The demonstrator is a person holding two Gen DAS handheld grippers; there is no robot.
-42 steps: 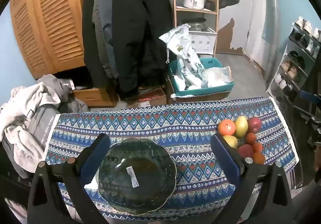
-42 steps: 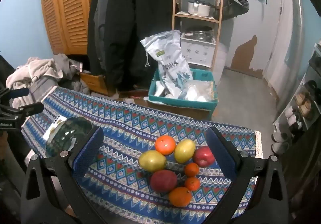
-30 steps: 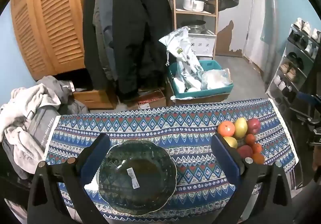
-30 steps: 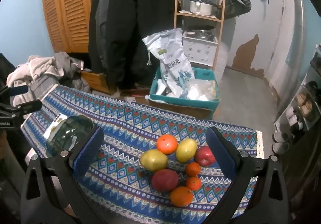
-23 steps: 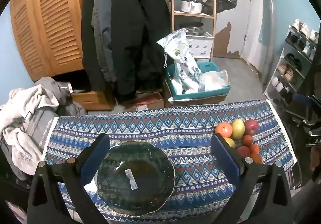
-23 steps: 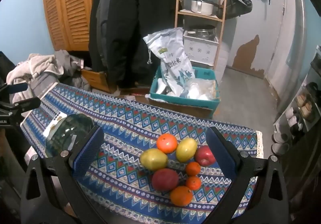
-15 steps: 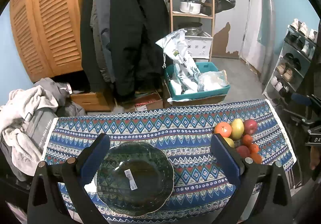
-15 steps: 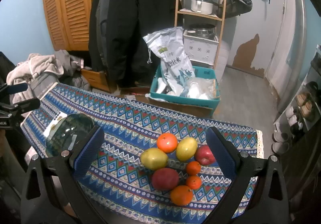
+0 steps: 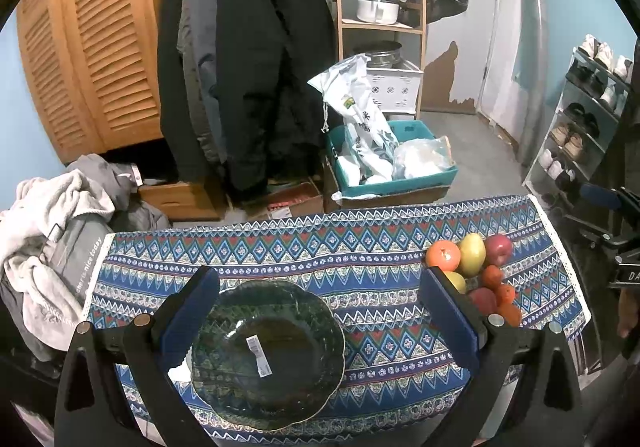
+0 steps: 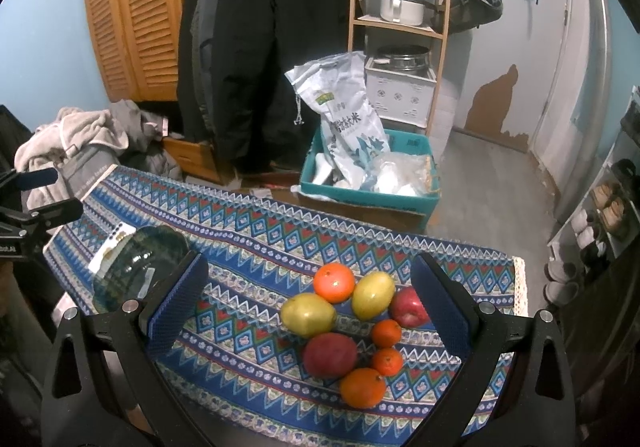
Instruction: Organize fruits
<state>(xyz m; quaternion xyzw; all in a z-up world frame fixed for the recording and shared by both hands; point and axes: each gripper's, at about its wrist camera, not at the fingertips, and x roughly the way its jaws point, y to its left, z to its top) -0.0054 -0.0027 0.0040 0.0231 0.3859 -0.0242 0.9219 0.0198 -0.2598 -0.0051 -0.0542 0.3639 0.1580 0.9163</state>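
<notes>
A dark green glass bowl [image 9: 267, 353] with a small label inside lies on the patterned blue tablecloth [image 9: 320, 247], straight under my left gripper [image 9: 318, 311], which is open and holds nothing. Several fruits sit in a cluster at the table's right end: oranges [image 10: 334, 282], yellow mangoes [image 10: 308, 314], red apples [image 10: 330, 354] and small tangerines [image 10: 386, 333]. My right gripper [image 10: 308, 305] hangs open above that cluster, touching none of it. The same bowl [image 10: 136, 271] shows at the left in the right wrist view, the fruit cluster [image 9: 472, 259] at the right in the left wrist view.
Beyond the table's far edge stand a teal crate [image 10: 368, 183] with a rice sack, dark coats [image 9: 248, 79], a wooden shelf [image 10: 396, 7] with pots and a louvred cabinet [image 9: 80, 59]. Clothes [image 9: 48, 231] are piled left; a shoe rack [image 9: 580, 119] stands right.
Both grippers have drifted slightly back and up, so the bowl and fruit sit a little lower and smaller in view. Nothing on the table has moved.
</notes>
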